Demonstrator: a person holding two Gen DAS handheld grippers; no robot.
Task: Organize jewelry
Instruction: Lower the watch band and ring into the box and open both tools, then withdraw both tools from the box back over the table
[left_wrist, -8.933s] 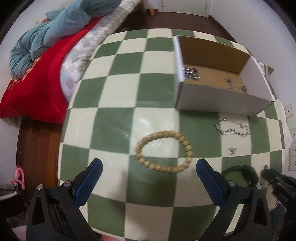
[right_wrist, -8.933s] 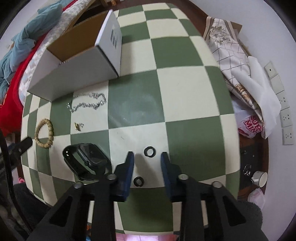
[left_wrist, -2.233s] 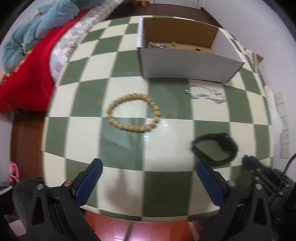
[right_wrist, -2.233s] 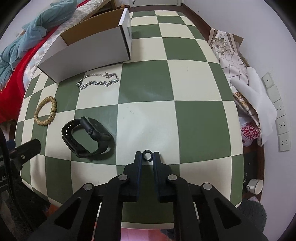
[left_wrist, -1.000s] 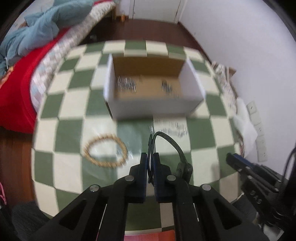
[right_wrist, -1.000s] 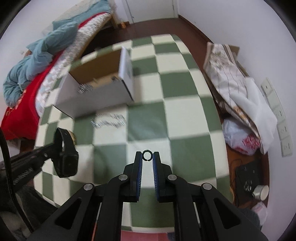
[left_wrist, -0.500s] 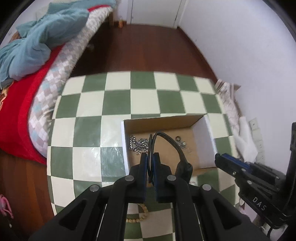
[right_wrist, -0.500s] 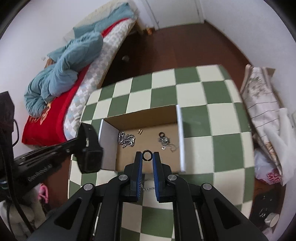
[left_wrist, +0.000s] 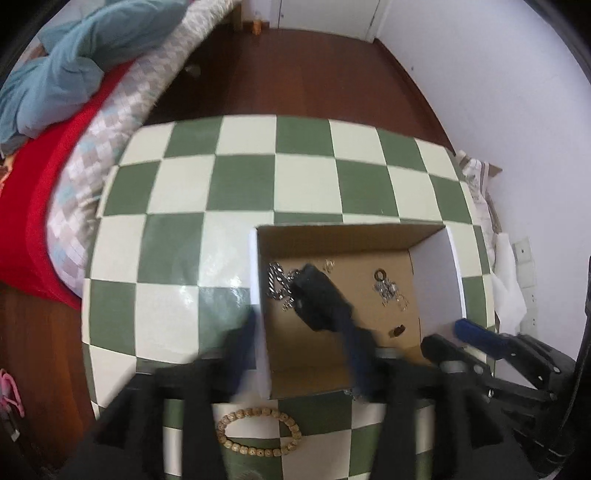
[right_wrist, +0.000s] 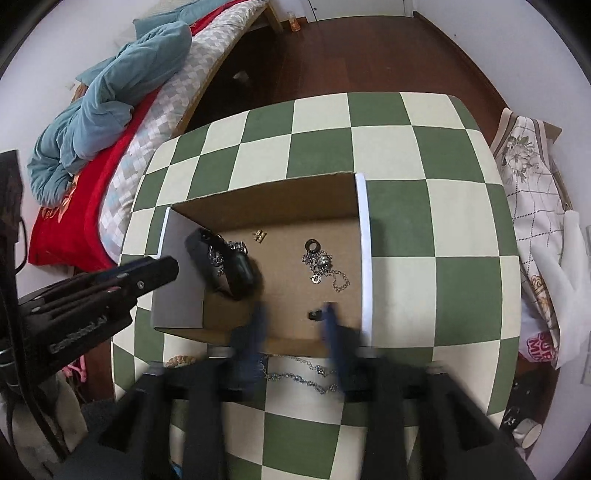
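Watch (left_wrist: 321, 299) in box (left_wrist: 436, 284), ahead of left hand-held gripper (left_wrist: 299, 345), jaws just parted

checkered table (left_wrist: 240, 184), red bedding (left_wrist: 26, 206), floor (left_wrist: 303, 74)

checkered table (left_wrist: 243, 177) — box (left_wrist: 434, 280), bead bracelet (left_wrist: 258, 430); chain (right_wrist: 295, 376)

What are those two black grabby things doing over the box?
A person is tidying jewelry into the cardboard box. The left gripper has just been opening, and the black watch now sits inside the box. The right gripper has just been opening too, with a small dark ring in the box between its fingers. The beaded bracelet and a silver chain wait on the checkered table.
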